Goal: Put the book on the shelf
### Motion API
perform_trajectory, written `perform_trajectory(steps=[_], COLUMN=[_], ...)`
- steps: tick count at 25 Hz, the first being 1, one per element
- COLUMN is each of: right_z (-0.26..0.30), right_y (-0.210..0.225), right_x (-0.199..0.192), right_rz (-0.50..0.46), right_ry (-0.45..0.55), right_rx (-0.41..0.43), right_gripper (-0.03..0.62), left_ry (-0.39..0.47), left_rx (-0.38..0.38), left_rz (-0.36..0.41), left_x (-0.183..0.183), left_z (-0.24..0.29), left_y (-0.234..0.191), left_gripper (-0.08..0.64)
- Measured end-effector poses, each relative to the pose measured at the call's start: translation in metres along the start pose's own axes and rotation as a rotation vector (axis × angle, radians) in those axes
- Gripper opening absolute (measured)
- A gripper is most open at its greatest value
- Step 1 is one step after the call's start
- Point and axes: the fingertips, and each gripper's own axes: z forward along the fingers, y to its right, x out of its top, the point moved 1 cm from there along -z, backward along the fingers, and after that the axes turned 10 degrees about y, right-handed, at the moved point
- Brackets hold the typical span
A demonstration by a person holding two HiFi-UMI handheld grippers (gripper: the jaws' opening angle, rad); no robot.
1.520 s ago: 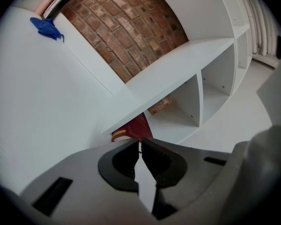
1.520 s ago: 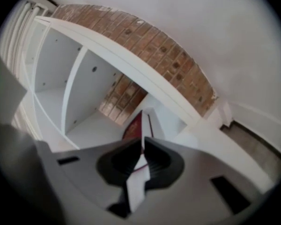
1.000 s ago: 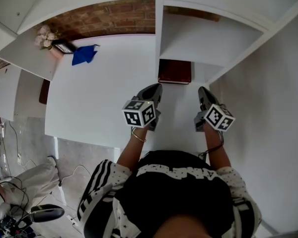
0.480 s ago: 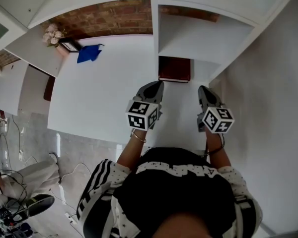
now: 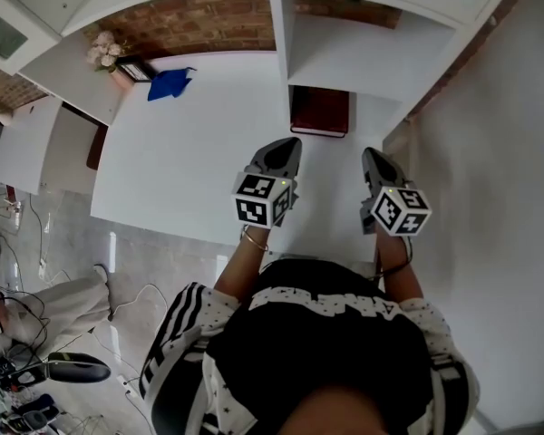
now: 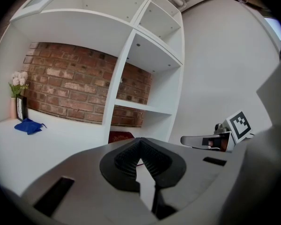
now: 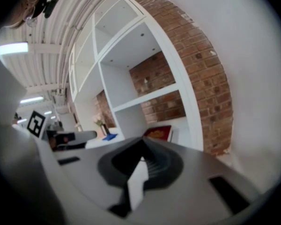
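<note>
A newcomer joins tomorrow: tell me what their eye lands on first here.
The dark red book lying flat in the bottom bay of the white shelving stands out most. In front of it, the left gripper and right gripper hang over the white desk, both shut and empty. Far left, a blue cloth lies near the brick wall.

Your head camera looks steeply down from high above the table (image 5: 181,161) and the shelf (image 5: 363,62). The camera on your left gripper (image 5: 286,148) sits close behind its jaws and looks almost level at the shelf. The one on your right gripper (image 5: 373,157) does the same. All three views share the book (image 5: 319,111) and the blue cloth (image 5: 170,83). Each gripper view also sees the other gripper.
</note>
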Motion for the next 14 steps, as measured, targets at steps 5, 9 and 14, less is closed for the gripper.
perform_trajectory(steps=[5,9,14], right_z=[-0.005,-0.011,-0.014], right_y=[0.000,-0.002,0.007], right_x=[-0.001,0.003,-0.001], right_rz=[0.011,-0.003,0.002], right_ry=[0.001,-0.005,-0.005], right_rx=[0.026,0.027,0.036], right_gripper=[0.029,0.029,0.029], left_ry=[-0.005,0.000,0.014], left_rx=[0.012,0.018,0.022], left_rz=[-0.003,-0.006,-0.004], left_x=[-0.007,-0.004,-0.006], left_z=[0.000,-0.003,0.002], left_y=[0.006,0.008,0.013], left_gripper=[0.035,0.035,0.035])
